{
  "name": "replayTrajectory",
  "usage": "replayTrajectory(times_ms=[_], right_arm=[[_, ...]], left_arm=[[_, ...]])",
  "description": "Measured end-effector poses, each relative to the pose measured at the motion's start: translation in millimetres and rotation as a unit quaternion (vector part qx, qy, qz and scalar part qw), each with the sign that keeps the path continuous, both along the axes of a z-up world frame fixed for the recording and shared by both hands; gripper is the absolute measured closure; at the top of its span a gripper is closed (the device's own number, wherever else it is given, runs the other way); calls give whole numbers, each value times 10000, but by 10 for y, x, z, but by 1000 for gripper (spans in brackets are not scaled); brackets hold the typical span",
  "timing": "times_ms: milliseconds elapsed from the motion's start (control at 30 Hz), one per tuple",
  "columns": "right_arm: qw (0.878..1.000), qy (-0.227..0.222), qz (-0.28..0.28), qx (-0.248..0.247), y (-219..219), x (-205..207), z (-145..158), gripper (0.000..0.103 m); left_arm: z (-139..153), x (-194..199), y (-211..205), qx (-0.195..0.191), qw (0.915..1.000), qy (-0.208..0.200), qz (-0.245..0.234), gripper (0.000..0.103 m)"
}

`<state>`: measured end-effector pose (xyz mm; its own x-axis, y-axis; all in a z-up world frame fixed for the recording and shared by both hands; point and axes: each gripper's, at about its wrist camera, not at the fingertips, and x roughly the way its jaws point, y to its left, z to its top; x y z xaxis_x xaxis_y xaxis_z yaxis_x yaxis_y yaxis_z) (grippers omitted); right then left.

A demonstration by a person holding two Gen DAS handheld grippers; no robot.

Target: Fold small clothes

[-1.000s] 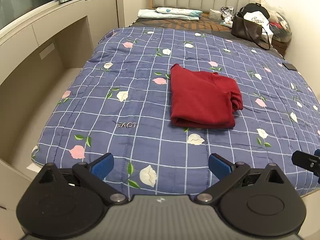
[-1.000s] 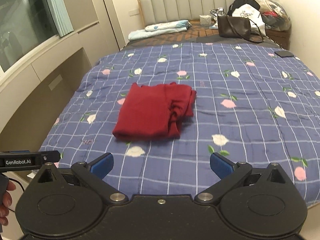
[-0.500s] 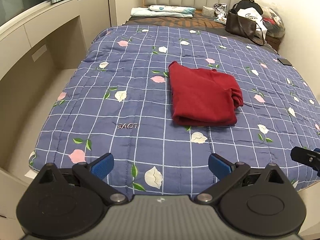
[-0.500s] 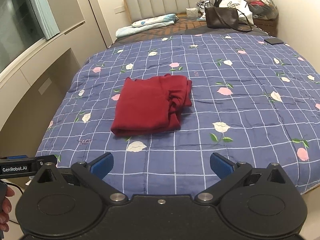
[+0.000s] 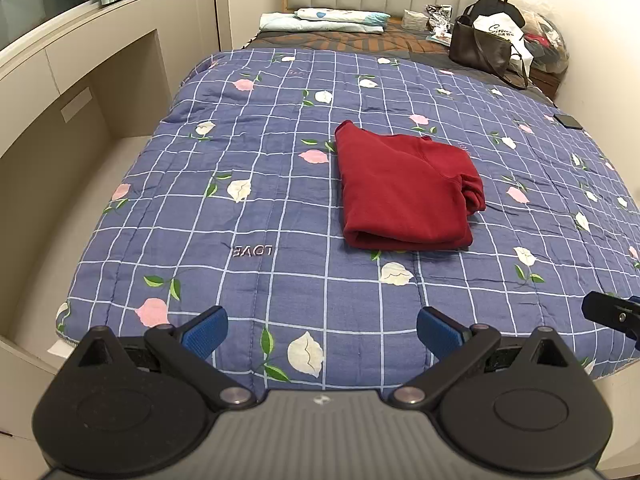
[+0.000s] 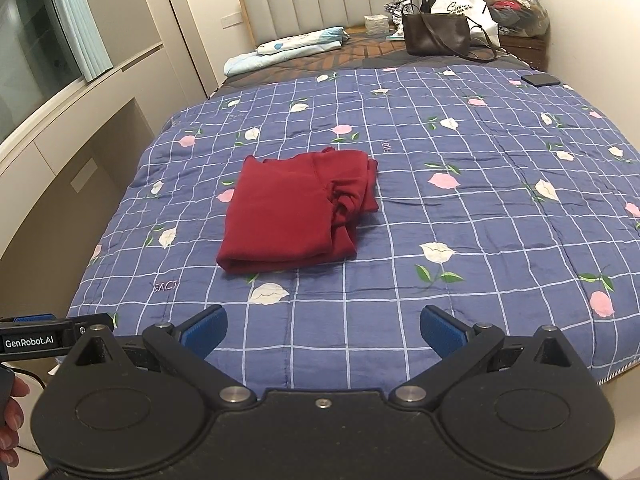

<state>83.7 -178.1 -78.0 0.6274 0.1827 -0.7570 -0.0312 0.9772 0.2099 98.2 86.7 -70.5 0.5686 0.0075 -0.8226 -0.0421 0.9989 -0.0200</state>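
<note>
And here's the picture at the foot of the bed: the red garment lies folded into a compact rectangle on the blue floral quilt, out toward the middle of the bed and a touch left of centre as the right wrist camera has it. The near edge is a clean rounded fold, the left side is straight, but the right side is lumpy, with bunched cloth, perhaps a sleeve or cuff, poking out past the top layer. The left gripper hangs over the foot edge of the quilt, jaws spread wide and holding nothing, well apart from the garment. The right gripper is the same story: jaws wide, empty, hovering over the near edge of the bed with the garment well ahead of it. By the look of it the folding itself is done, or very nearly; what could be left is tidying that ragged right edge, or moving on if another piece is due, though no other loose small garment shows on the quilt. Up by the headboard sit a brown handbag and a folded light-blue blanket, and a dark phone lies on the far right of the quilt, all well clear of the work.
</note>
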Motion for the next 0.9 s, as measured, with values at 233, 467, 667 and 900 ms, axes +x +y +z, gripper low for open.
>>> replayTrajectory(times_ms=[233,467,667,900], right_arm=[[10000,22,10,18,-18,5,-5,1],[10000,21,20,28,-27,-2,-3,1],[10000,31,27,39,-43,-8,5,1],[10000,29,65,53,-52,-20,0,1]], left_arm=[[6,-25,-18,-4,10000,13,38,0],[16,-68,-37,23,10000,5,80,0],[25,-102,-47,44,9999,12,118,0],[30,-110,-51,47,9998,19,172,0]])
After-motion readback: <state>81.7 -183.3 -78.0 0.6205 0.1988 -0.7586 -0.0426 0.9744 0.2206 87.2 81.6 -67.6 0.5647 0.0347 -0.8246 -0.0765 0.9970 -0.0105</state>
